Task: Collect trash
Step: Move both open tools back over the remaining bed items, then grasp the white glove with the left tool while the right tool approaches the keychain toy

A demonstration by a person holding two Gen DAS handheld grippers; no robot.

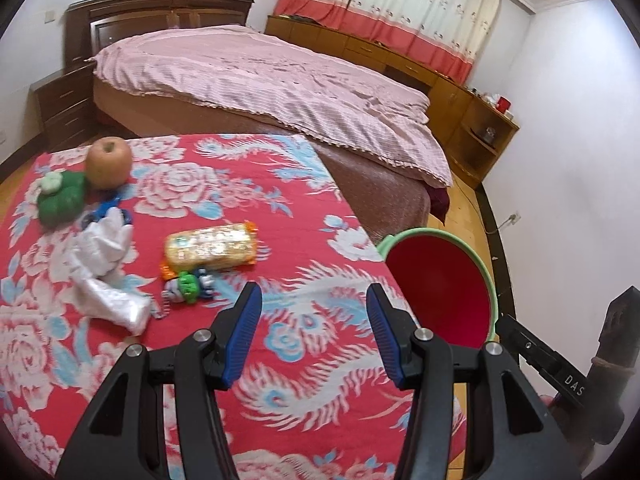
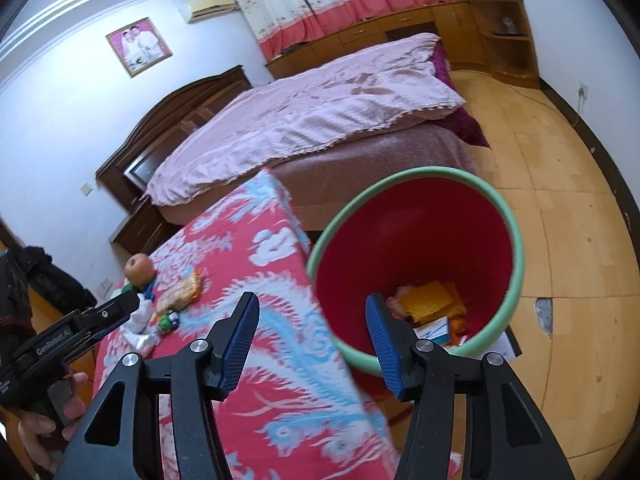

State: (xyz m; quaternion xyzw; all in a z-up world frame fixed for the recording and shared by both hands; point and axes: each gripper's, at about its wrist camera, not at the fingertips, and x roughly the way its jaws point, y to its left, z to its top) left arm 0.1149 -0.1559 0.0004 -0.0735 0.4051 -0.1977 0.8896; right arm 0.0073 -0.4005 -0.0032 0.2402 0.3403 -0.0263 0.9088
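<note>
A red bin with a green rim point(image 2: 516, 236) stands on the floor by the table's right edge and holds yellow and orange scraps point(image 2: 430, 304). My right gripper point(image 2: 310, 320) hangs open and empty over the table edge beside the bin point(image 1: 444, 280). My left gripper point(image 1: 314, 312) is open and empty above the red flowered cloth point(image 1: 248, 184). On the cloth to its left lie crumpled white plastic point(image 1: 104, 268), a yellow snack packet point(image 1: 210, 246), a small green and white toy point(image 1: 188, 284), an apple point(image 1: 110, 162) and a green pepper point(image 1: 64, 196).
A bed with a pink cover point(image 1: 260, 80) stands behind the table. Wooden cabinets point(image 1: 460, 96) line the far wall under curtains. Wood floor point(image 2: 560, 200) spreads right of the bin. A hand point(image 2: 44, 428) holds the left gripper's handle at the right wrist view's lower left.
</note>
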